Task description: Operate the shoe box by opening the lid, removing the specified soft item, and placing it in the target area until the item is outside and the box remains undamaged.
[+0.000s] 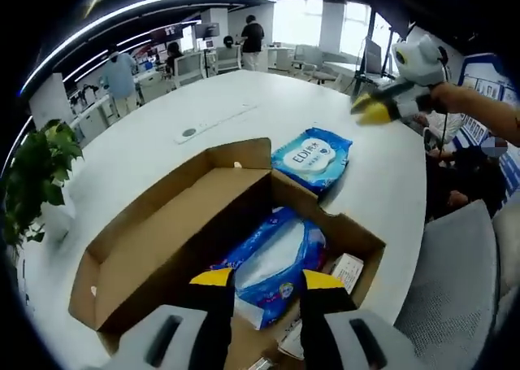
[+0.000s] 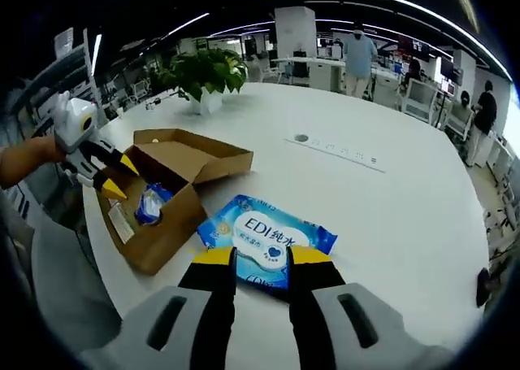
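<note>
From my left gripper [image 1: 266, 282], the yellow-tipped jaws stand parted and hold nothing. They hover over the near end of the open box [image 1: 146, 248], which fills the view from 6 to 9 o'clock. I judge I have brought them here to reach a blue pack [image 1: 272, 260] lying inside, just beyond the tips at 6 o'clock. I cannot tell whether the tips touch it. A white card [image 1: 348, 268] lies beside that pack at 5 o'clock. The lid is folded back flat toward 9 o'clock, so opening looks done and the cardboard appears whole.

Past the box, at 1 o'clock, a wipes pack [image 1: 313, 157] rests on the white table [image 1: 203, 102], just beside the box wall. I take it for the soft item already out. Further, at 2 o'clock, my right gripper [image 1: 375, 107] hangs above the table on an outstretched forearm, its tips close together.

From my right gripper [image 2: 260, 260], the jaws rise at 6 o'clock, spread apart and released, with the wipes pack [image 2: 266, 238] just beyond their tips; I cannot tell if they touch it. The pose reads as pulled back and level. At 9 o'clock sits the box [image 2: 166, 203], and my left gripper [image 2: 110, 181] dips into it from the far left, wrist angled downward. A potted plant [image 2: 207, 73] stands far off at 11 o'clock, with people at desks beyond.
</note>
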